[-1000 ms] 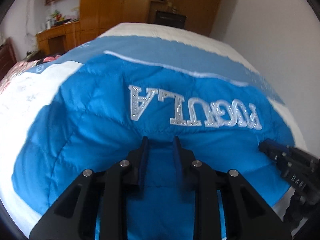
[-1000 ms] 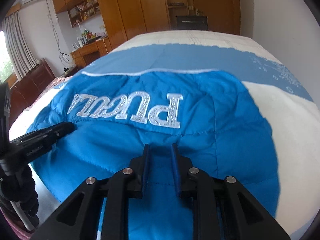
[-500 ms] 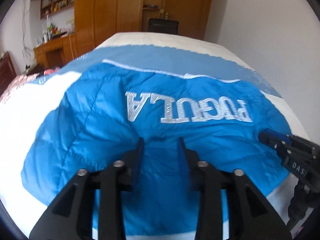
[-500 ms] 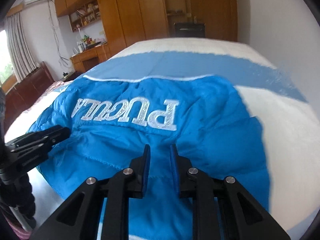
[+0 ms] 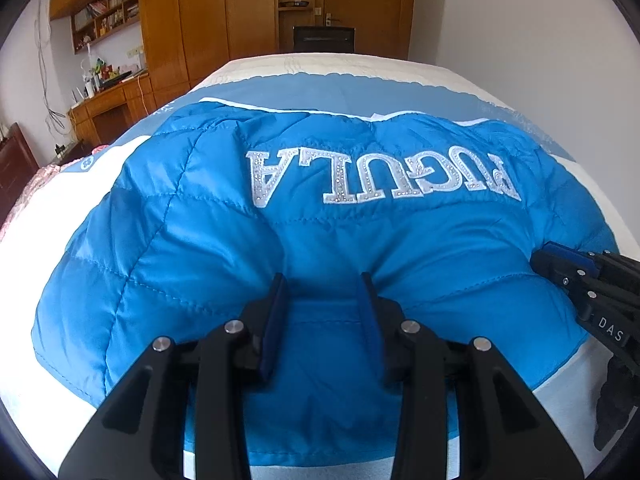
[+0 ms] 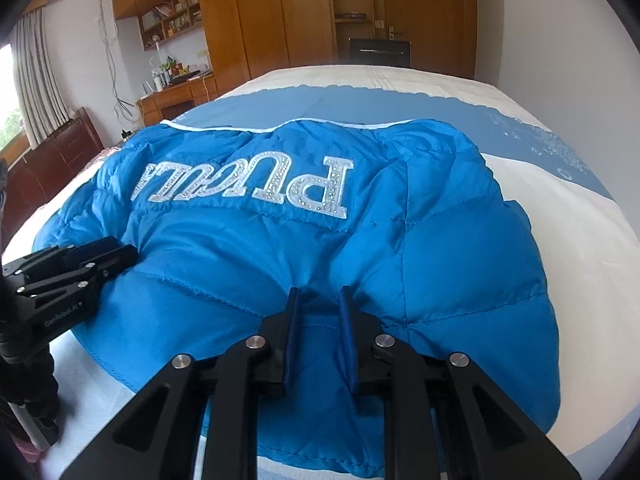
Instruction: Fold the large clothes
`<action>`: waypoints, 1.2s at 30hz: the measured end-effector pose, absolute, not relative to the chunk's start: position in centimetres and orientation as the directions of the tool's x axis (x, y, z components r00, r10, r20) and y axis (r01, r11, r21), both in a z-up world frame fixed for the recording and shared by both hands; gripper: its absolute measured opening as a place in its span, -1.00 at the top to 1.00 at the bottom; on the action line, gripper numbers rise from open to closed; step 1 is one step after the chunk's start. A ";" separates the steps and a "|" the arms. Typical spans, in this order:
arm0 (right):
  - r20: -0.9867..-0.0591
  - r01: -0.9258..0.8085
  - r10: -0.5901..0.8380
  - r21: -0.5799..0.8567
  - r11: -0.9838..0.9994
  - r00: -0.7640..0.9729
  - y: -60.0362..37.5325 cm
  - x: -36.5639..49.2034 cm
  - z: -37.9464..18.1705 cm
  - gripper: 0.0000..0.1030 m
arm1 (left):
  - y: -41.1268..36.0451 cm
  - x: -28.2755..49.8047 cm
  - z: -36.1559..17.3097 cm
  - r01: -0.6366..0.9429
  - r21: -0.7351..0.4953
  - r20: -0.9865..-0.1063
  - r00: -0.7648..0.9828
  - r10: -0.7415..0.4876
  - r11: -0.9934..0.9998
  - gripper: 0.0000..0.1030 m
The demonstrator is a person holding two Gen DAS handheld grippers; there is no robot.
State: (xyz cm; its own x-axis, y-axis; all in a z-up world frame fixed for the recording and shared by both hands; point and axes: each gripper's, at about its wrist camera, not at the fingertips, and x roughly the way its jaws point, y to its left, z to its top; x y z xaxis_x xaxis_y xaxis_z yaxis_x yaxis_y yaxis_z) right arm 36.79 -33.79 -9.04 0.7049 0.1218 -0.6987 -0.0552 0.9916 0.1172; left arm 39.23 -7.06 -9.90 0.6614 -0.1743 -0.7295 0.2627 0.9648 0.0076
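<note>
A bright blue quilted down jacket (image 5: pixel 200 248) with silver lettering lies folded on the bed, lettering upside down to me; it also fills the right wrist view (image 6: pixel 400 232). My left gripper (image 5: pixel 322 280) is open, its jaws wide apart over the jacket's near edge, fabric between them but not pinched. My right gripper (image 6: pixel 318 292) has a narrower gap with a fold of jacket fabric bunched between its fingers. The right gripper shows at the right of the left wrist view (image 5: pixel 580 280); the left gripper shows at the left of the right wrist view (image 6: pixel 76 264).
The bed (image 5: pixel 348 68) has a white and blue cover. A white wall (image 5: pixel 520 32) runs along its right side. Wooden wardrobes (image 6: pixel 280 12), a desk with clutter (image 6: pixel 176 92) and a dark wooden bed frame (image 6: pixel 60 152) stand to the left and behind.
My left gripper has opened wider, letting go of the jacket's edge. Both grippers have lowered and levelled over the jacket, which has settled flatter on the bed.
</note>
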 end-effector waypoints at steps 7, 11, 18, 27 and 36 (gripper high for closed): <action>-0.696 -0.059 0.121 0.112 0.992 0.708 -33.8 36.8 -9.5 0.65 | -7.2 39.3 -10.2 0.261 0.017 -0.728 0.665 -0.167 0.965 0.30; -0.694 -0.060 0.118 0.108 0.992 0.710 -33.8 36.8 -9.5 0.65 | -7.2 39.3 -10.3 0.261 0.016 -0.728 0.665 -0.167 0.965 0.30; -0.694 -0.060 0.118 0.108 0.992 0.710 -33.7 36.8 -9.5 0.65 | -7.3 39.3 -10.3 0.260 0.020 -0.728 0.665 -0.164 0.965 0.30; -0.692 -0.064 0.105 0.085 0.994 0.714 -33.4 36.8 -9.3 0.65 | -7.0 39.3 -10.5 0.262 0.008 -0.727 0.664 -0.174 0.965 0.30; -0.658 -0.068 0.297 0.349 0.935 0.692 -40.4 36.8 -3.8 -0.10 | -2.6 39.1 -4.6 0.204 -0.069 -0.681 0.706 -0.195 0.977 -0.38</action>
